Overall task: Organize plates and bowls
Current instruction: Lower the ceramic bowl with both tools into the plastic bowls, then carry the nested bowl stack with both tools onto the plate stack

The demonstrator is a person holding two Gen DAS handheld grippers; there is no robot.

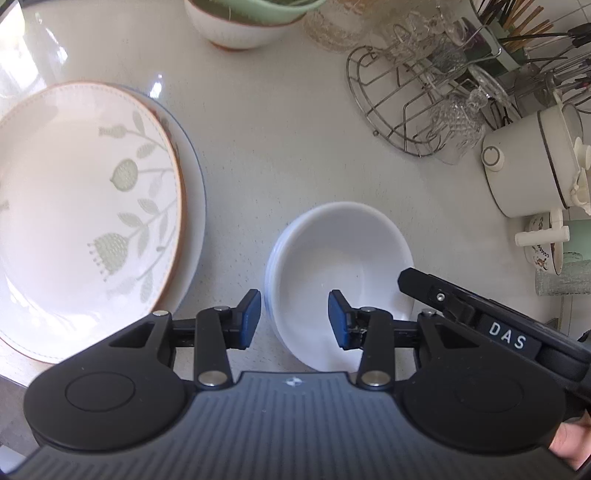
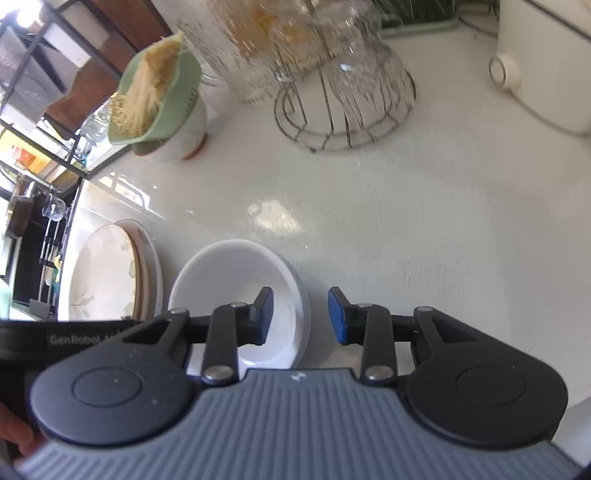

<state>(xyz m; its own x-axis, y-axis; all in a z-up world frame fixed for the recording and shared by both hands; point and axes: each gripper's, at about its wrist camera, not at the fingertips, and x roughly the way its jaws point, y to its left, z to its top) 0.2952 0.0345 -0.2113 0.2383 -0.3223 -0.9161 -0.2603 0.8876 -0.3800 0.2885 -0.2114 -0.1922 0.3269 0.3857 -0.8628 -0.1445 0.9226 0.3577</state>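
Note:
A stack of white bowls sits on the pale counter, also in the right wrist view. My left gripper is open and straddles the stack's left rim, one pad outside and one inside the top bowl, neither pressing. My right gripper is open astride the opposite rim, its left pad inside the bowl. Its black body reaches in from the right in the left wrist view. Left of the bowls lies a floral plate with a brown rim on a larger white plate; the plates show in the right wrist view too.
Behind the bowls stand a cream bowl holding a green colander, a wire rack with glasses, a cream lidded pot and mugs at the right. The colander holds noodles. Bare counter lies between bowls and rack.

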